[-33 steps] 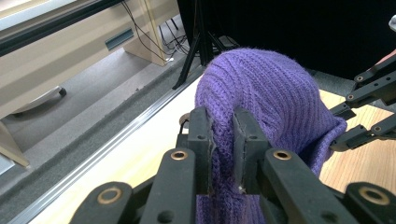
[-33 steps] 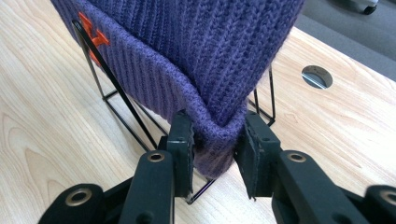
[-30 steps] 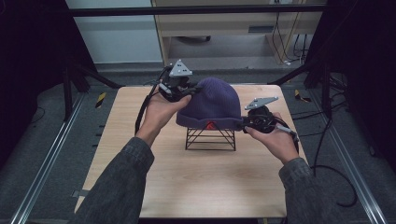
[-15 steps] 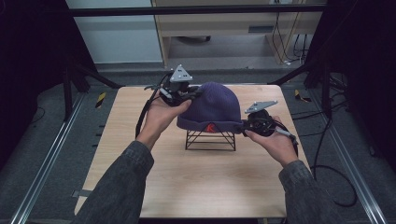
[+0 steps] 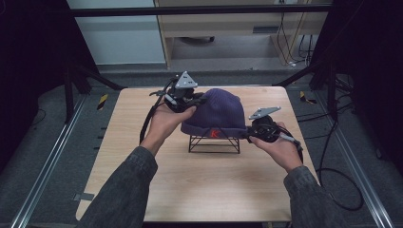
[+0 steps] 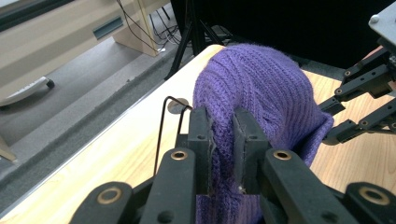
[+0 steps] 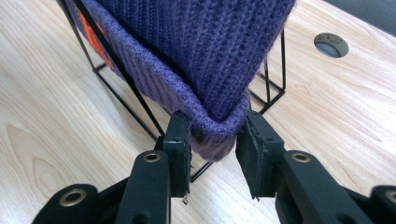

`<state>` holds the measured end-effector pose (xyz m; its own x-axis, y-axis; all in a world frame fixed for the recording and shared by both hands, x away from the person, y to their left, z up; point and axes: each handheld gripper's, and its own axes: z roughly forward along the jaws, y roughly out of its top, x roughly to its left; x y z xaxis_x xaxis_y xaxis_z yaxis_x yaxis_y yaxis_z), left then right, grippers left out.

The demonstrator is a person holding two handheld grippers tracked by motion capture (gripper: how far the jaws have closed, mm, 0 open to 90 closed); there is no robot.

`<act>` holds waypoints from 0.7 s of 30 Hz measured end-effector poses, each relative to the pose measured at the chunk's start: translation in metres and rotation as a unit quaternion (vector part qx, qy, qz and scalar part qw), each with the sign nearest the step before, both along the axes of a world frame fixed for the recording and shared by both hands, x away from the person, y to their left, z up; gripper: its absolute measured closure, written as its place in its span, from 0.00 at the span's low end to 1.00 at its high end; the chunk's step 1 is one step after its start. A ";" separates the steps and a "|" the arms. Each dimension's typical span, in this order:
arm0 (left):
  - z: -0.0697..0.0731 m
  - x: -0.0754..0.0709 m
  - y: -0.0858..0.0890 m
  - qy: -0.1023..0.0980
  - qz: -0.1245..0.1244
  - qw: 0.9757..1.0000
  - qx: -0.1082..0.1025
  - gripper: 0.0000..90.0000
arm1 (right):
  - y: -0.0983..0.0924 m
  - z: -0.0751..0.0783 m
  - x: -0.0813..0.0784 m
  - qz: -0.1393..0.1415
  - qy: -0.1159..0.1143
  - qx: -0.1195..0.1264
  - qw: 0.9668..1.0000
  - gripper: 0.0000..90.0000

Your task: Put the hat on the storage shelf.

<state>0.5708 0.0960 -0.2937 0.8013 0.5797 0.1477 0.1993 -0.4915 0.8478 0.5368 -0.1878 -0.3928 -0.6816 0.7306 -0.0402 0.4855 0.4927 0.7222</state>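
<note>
While the purple knitted beanie [image 5: 216,111] sits draped over a black wire stand [image 5: 214,144] near the middle of the wooden tabletop [image 5: 142,190], both hands work on it from opposite sides. At the left of the high view, the left tool [image 5: 199,100] reaches the hat's upper left side, and in the left gripper view its two black jaws are drawn together on a pinched fold of the purple knit [image 6: 224,140], the fabric squeezed flat between the pads. At the right of the high view, the right tool [image 5: 248,135] meets the folded brim at the hat's lower right edge. In the right gripper view the rolled cuff [image 7: 215,135] lies between that tool's jaws; the left pad seems to touch the cuff while the right pad stands a little off it, so the hold looks loose rather than clamped, though the angle makes the contact hard to judge. Those jaws have just been easing apart slightly with the brim between them. An orange-red logo [image 5: 215,133] shows on the front of the brim, facing the person. The stand's thin black legs [image 7: 271,88] rest on the tabletop beneath the hat, and a round grommet hole [image 7: 331,45] sits in the wood just behind it. Dark denim sleeves [image 5: 128,190] come in from the bottom of the high view
</note>
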 end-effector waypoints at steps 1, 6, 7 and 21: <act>-0.001 0.000 0.000 0.001 -0.001 1.000 0.000 0.87 | 0.000 -0.001 0.000 0.000 0.001 0.003 1.000 0.73; -0.006 -0.001 0.000 0.004 -0.002 1.000 -0.001 0.87 | 0.000 -0.006 0.000 -0.002 0.005 0.001 1.000 0.73; -0.006 -0.001 0.000 0.005 -0.002 1.000 0.000 0.87 | 0.000 -0.009 0.000 -0.002 0.007 0.001 1.000 0.73; -0.025 -0.005 -0.005 0.017 -0.011 1.000 0.007 0.87 | -0.003 -0.023 -0.004 -0.006 0.013 -0.002 1.000 0.74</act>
<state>0.5659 0.0905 -0.3183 0.8189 0.5596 0.1274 0.2168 -0.5072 0.8341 0.5333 -0.1913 -0.4163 -0.6733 0.7389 -0.0256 0.5098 0.4891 0.7078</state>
